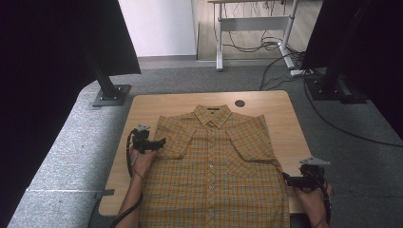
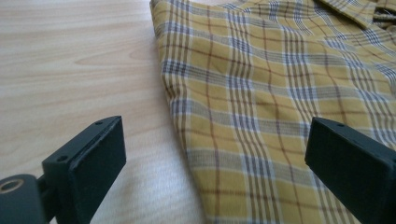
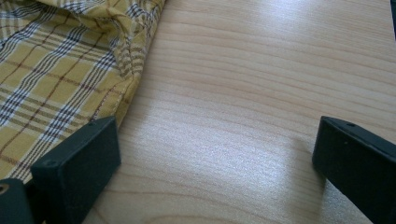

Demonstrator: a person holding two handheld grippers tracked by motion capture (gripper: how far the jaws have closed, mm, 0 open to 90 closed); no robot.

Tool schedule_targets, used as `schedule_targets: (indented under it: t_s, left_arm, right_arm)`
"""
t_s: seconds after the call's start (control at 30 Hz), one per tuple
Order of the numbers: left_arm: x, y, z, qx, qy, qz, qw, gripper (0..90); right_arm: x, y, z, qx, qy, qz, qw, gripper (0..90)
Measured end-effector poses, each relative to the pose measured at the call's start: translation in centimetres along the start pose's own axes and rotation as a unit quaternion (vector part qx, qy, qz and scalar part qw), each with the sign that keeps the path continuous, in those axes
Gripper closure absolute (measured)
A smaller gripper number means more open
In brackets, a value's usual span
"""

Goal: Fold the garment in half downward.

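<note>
plaid shirt (image 1: 216,166) flat on wooden table (image 1: 157,104), cable hole (image 1: 240,103) beyond collar; left tool (image 1: 161,141) and right tool (image 1: 285,178) gaping at its edges

1. Table (image 1: 142,107): a light wooden top with rounded corners and visible grain, standing on grey carpet.
2. Cable hole (image 1: 240,103): a small dark round opening in the top, near the far edge, right of centre.
3. Shirt (image 1: 214,166): a yellow plaid button-up lying flat and face up directly on the top, buttoned, collar toward the far edge, hem reaching the near edge. It covers the middle of the top; bare wood shows as strips at left and right and as a band beyond the collar.
4. Shirt edge: in the left gripper view the cloth (image 2: 261,107) meets bare wood (image 2: 70,70); in the right gripper view a rumpled fold (image 3: 126,42) lies on the wood (image 3: 243,93).
</note>
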State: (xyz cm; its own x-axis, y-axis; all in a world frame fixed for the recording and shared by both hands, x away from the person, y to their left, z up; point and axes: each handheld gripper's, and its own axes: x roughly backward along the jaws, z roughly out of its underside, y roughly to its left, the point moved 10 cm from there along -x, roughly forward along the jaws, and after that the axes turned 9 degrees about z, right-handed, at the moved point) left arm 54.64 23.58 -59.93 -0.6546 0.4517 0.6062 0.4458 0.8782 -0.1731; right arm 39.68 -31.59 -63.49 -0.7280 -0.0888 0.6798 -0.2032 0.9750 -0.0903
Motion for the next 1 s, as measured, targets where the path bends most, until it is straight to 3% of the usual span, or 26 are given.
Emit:
schedule_targets:
  t_s: [0.5, 0.63, 0.7, 1.0]
  left_arm:
    - [-2.5, 0.4, -0.7, -0.004, 0.014, -0.012, 0.9998, 5.3]
    - [-3.4, 0.3, -0.2, -0.012, 0.033, -0.016, 0.9992, 5.3]
    - [-3.5, 0.4, -0.2, -0.024, 0.037, -0.026, 0.9987, 5.3]
    - [-3.5, 0.4, -0.1, -0.027, 0.041, -0.029, 0.9984, 4.7]
  right_arm:
    - [0.0, 0.0, 0.0, -0.001, 0.001, 0.000, 1.0000, 0.3]
    - [0.0, 0.0, 0.0, -0.001, 0.001, 0.000, 1.0000, 0.3]
    - [0.0, 0.0, 0.0, 0.000, 0.001, 0.000, 1.0000, 0.3]
    - [0.0, 0.0, 0.0, -0.002, 0.001, 0.001, 1.0000, 0.6]
